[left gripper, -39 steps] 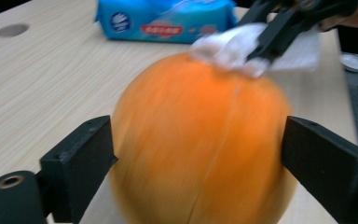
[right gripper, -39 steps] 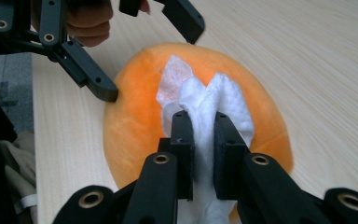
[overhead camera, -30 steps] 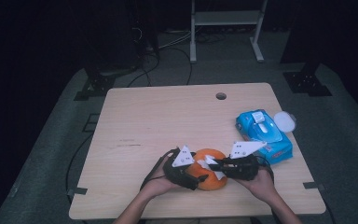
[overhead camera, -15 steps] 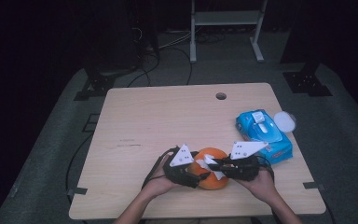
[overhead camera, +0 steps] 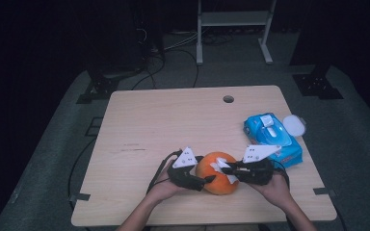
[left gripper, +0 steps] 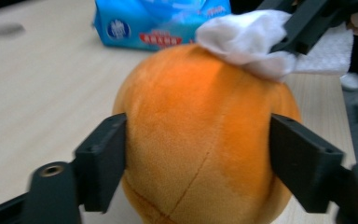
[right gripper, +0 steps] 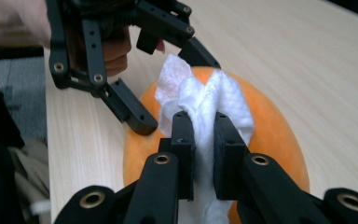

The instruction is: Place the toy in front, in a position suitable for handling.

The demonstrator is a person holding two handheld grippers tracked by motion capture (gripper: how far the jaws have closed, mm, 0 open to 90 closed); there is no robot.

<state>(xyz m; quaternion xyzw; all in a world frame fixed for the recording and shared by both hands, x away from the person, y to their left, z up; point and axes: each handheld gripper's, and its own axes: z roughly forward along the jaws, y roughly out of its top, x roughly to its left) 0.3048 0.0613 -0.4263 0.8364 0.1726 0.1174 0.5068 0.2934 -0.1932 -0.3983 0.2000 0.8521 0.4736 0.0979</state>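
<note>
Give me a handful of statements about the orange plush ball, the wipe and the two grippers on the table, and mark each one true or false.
1. The right gripper pinches a white wipe against the top of the orange plush ball. True.
2. The left gripper has its jaws on either side of the ball. True; they have just been closing around it.
3. The blue wipes pack lies at the table's left edge. False: it lies at the right side, beyond the right gripper.
4. The ball sits on top of the wipes pack. False: it rests on the wooden table, apart from the pack.
5. A white round lid lies beside the pack. True.
</note>
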